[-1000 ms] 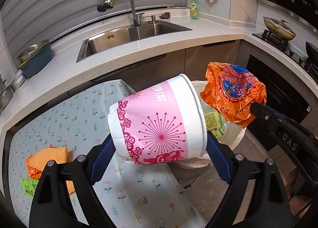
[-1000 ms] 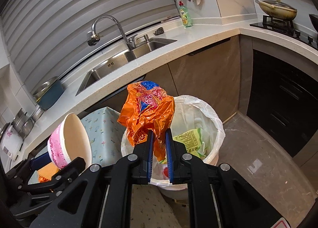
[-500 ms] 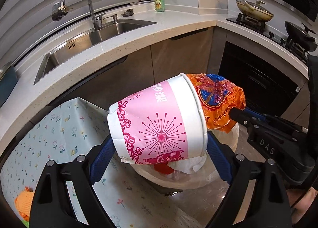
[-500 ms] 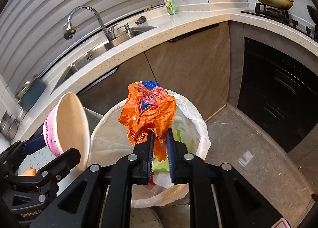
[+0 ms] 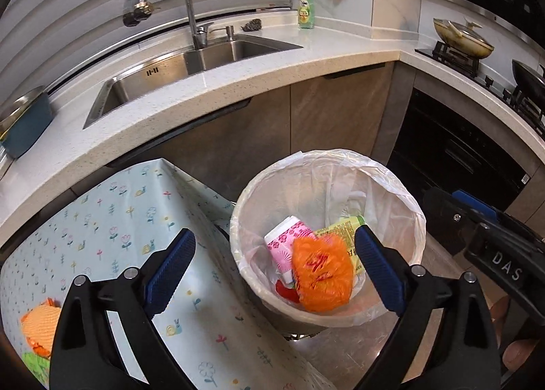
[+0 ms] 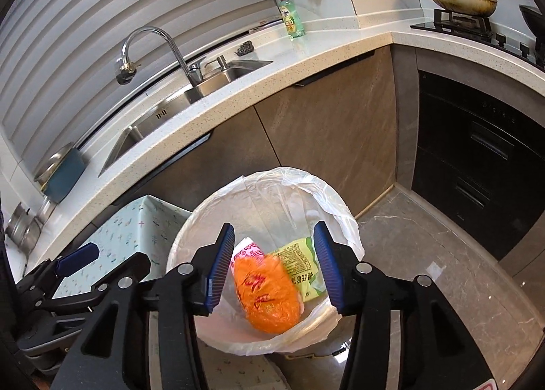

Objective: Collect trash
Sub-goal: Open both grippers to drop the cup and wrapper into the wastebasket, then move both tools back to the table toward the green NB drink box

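Observation:
A white bin with a clear liner (image 5: pixel 391 185) (image 6: pixel 340 206) stands on the floor beside the table. Inside lie a pink and white paper cup (image 5: pixel 286 247) (image 6: pixel 247 250), an orange wrapper (image 5: pixel 322 276) (image 6: pixel 267 291) and a green packet (image 5: pixel 340 225) (image 6: pixel 299 260). My left gripper (image 5: pixel 274 267) is open and empty above the bin's near rim. My right gripper (image 6: pixel 274 260) is open and empty directly over the bin. The right gripper also shows in the left wrist view (image 5: pixel 477 220), and the left gripper in the right wrist view (image 6: pixel 78 257).
A table with a floral cloth (image 5: pixel 112 220) holds an orange cloth (image 5: pixel 41 325) and green scrap (image 5: pixel 34 362) at its left. Behind runs a counter (image 5: pixel 238 83) with a sink (image 5: pixel 163 73), tap, soap bottle (image 5: pixel 305 7) and a stove with pans (image 5: pixel 463 39). Grey floor (image 6: pixel 425 247) lies right.
Both grippers opened over the bin. The cup dropped from the left gripper and the orange wrapper from the right; both now lie inside the bin.

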